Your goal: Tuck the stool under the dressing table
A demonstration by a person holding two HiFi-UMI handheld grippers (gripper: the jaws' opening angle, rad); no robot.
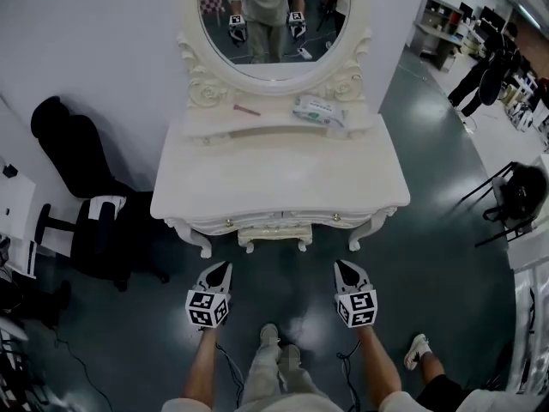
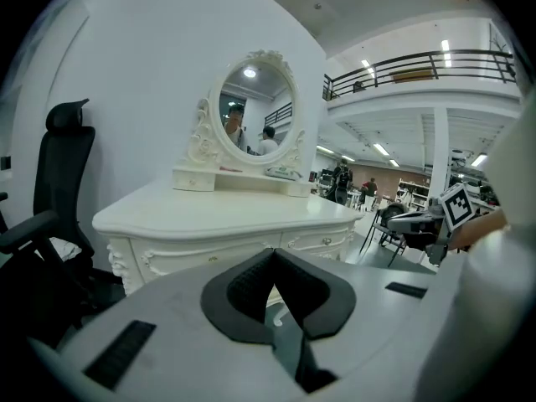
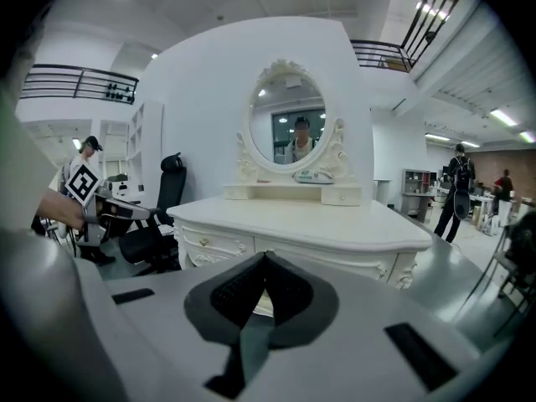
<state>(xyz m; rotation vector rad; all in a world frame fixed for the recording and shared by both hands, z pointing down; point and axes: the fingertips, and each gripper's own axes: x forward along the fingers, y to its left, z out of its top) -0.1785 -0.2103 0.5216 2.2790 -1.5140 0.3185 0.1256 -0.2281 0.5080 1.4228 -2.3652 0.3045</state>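
Note:
The cream dressing table [image 1: 279, 174] stands against the white wall, with an oval mirror [image 1: 273, 33] above it. The matching cream stool [image 1: 274, 233] sits under the table's front, and only its front edge and short legs show. Both grippers hang over the dark floor in front of the table, apart from the stool. My left gripper [image 1: 225, 267] points at the table with its jaws shut and empty [image 2: 272, 255]. My right gripper [image 1: 341, 265] points the same way, its jaws also shut on nothing [image 3: 265, 256]. The mirror reflects the person and both grippers.
A black office chair [image 1: 94, 221] stands close to the table's left side. A tissue pack [image 1: 317, 110] and a thin pink stick [image 1: 247, 109] lie on the table's raised shelf. A dark folding chair [image 1: 519, 194] is at the right, and another person's shoe [image 1: 418, 348] is near my right arm.

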